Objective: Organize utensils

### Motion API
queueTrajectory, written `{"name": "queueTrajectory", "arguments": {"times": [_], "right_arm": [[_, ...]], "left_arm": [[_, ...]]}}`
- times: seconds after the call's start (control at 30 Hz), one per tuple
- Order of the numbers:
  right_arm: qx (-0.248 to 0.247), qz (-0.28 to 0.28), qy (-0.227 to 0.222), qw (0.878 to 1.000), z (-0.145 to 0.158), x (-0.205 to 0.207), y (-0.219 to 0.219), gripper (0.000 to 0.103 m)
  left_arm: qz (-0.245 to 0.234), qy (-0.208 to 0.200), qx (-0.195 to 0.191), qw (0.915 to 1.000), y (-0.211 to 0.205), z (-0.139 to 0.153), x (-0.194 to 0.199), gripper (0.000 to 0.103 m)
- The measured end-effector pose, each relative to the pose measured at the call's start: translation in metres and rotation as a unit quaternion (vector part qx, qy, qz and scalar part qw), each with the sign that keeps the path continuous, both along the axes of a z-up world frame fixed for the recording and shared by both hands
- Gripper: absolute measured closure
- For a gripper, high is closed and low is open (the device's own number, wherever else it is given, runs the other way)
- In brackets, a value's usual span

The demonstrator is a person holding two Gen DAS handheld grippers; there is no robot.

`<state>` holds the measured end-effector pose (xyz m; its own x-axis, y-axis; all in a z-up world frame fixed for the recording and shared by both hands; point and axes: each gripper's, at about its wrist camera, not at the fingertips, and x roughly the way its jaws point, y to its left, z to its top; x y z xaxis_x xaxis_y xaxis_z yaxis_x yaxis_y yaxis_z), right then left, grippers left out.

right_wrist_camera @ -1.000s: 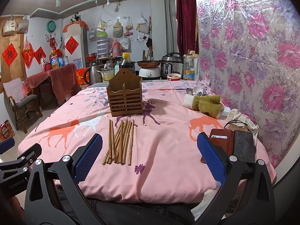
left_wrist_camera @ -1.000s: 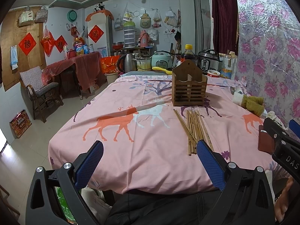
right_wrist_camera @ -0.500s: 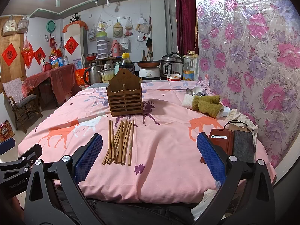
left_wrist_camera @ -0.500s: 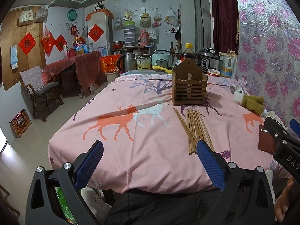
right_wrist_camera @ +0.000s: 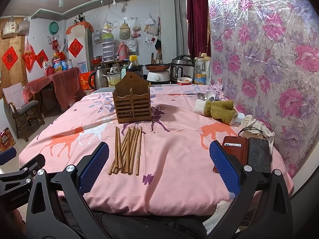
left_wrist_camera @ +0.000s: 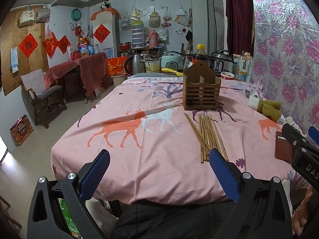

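Nothing has shifted in the last second: the left gripper [left_wrist_camera: 159, 176] and right gripper [right_wrist_camera: 159, 168] hang spread and empty at the table edge. Loose wooden chopsticks [right_wrist_camera: 126, 151] lie before the slatted chopstick holder [right_wrist_camera: 132, 102], so sorting seems unstarted.

Both wrist views look low across the table [left_wrist_camera: 159, 159] from its near edge, sharing chopsticks [right_wrist_camera: 125, 149].

Left gripper [left_wrist_camera: 159, 171] and right gripper [right_wrist_camera: 159, 165] jaws spread, empty.
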<state>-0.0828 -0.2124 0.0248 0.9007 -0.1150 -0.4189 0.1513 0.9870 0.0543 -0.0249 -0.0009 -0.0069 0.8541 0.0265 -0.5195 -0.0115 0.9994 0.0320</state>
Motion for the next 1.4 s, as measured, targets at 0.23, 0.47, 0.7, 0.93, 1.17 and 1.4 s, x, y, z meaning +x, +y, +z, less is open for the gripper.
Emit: {"name": "queueTrajectory", "arguments": {"times": [0.23,0.47,0.7,0.93,1.17,1.4], "right_arm": [[0.008,0.002,0.013,1.0,-0.004,0.003,-0.005,0.006],[0.046,-0.018,0.034,0.998,-0.009,0.047,-0.037,0.006],[0.079,-0.048,0.073,0.993,-0.05,0.11,-0.058,0.006],[0.073,-0.058,0.101,0.99,-0.091,0.121,-0.072,0.006],[0.096,-0.074,0.108,0.987,-0.105,0.126,-0.087,0.006],[0.08,-0.07,0.112,0.988,-0.108,0.127,-0.081,0.006]], "left_arm": [[0.002,0.012,-0.005,0.9999,0.007,-0.003,-0.003,0.006],[0.03,0.072,-0.009,0.9969,0.029,-0.023,0.035,0.006],[-0.004,0.149,0.032,0.9883,-0.005,-0.068,0.09,0.006],[-0.075,0.165,0.026,0.9832,-0.054,-0.076,0.123,0.006],[-0.071,0.191,0.045,0.9779,-0.072,-0.095,0.166,0.006],[0.014,0.186,0.022,0.9822,-0.01,-0.091,0.179,0.006]]}}
